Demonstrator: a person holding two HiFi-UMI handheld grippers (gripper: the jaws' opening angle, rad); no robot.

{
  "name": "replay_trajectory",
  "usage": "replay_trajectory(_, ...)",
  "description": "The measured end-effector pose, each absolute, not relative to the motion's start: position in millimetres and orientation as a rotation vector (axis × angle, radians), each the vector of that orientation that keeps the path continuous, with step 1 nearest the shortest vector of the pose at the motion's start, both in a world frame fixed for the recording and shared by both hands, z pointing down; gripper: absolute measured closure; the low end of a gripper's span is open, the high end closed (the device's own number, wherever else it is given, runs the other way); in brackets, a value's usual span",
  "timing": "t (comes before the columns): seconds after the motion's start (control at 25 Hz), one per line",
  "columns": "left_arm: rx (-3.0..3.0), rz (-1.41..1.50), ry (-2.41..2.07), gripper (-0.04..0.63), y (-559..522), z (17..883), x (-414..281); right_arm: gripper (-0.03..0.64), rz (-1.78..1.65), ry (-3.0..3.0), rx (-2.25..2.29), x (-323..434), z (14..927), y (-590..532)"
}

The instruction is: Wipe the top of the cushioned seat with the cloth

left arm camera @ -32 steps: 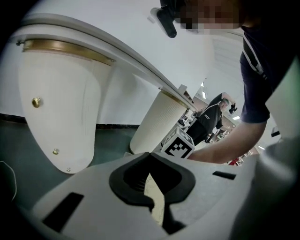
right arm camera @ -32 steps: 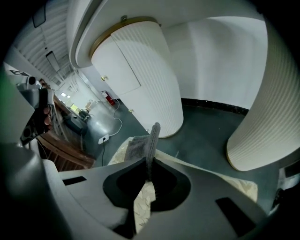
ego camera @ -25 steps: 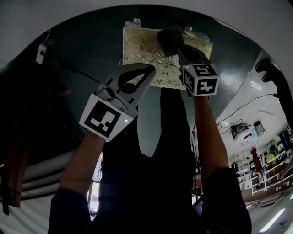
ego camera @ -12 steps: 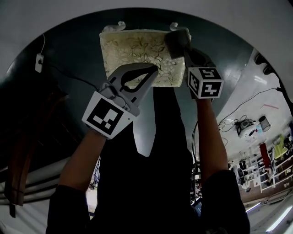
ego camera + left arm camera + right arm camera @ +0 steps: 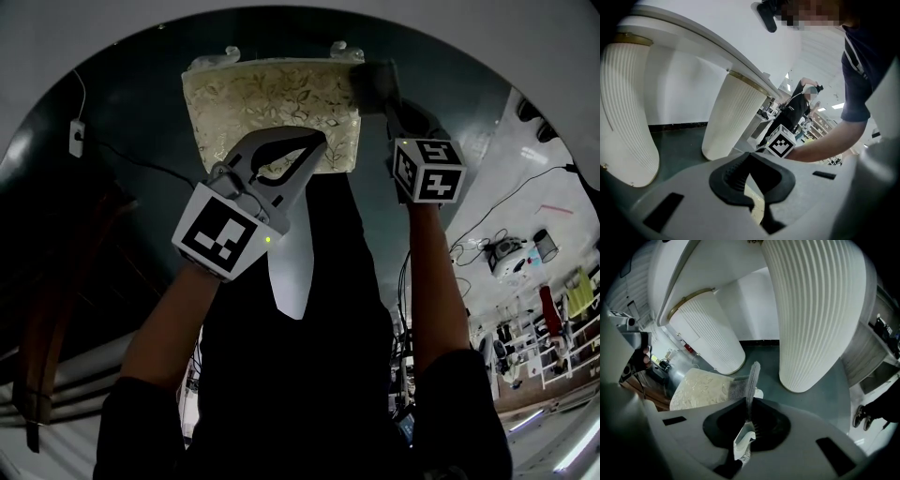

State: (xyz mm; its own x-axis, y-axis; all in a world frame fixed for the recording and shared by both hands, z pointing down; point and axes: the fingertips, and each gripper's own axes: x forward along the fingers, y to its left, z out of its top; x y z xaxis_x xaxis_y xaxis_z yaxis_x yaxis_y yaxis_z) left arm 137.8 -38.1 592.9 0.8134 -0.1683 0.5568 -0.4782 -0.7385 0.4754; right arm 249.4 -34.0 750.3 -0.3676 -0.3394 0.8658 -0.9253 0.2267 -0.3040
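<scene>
On the dark green floor (image 5: 141, 103), at the top of the head view, sits the cushioned seat (image 5: 272, 103) – pale, leaf-patterned, long axis running left to right across the picture. Two white curled legs (image 5: 230, 54) show at its far edge.

Right gripper (image 5: 747, 400): jaws pressed together on the cloth (image 5: 751, 380), a grey sheet seen edge-on that rises straight out from between the tips. In the head view the cloth (image 5: 373, 84) lies on the seat's far right corner and partly overhangs the right edge.

Left gripper (image 5: 749, 154): jaws closed tip to tip, nothing between them. It hangs over the seat's near edge, right of middle; cannot tell whether it touches. A sliver of pale cushion shows under the jaws.

Most of the seat top is uncovered – all of the left and the middle. Bare floor lies to the left and right of the seat. A thin cable (image 5: 131, 150) crosses the floor off the left edge. In the right gripper view, two white ribbed pedestals (image 5: 815, 310) stand on the floor just beyond the seat.
</scene>
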Motion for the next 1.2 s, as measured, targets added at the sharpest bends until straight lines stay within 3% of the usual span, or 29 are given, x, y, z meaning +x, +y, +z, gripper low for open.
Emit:
replay_trajectory(0.4, 2.390, 0.602, -0.522, 0.588, -25, 573, 73, 0.583, 1.035, -1.909, 1.163, 181, 705, -30)
replay_trajectory(1.2, 2.264, 0.514, -0.858, 0.588, 16, 568, -170, 0.583, 0.962, -2.133, 0.733, -133, 683, 14)
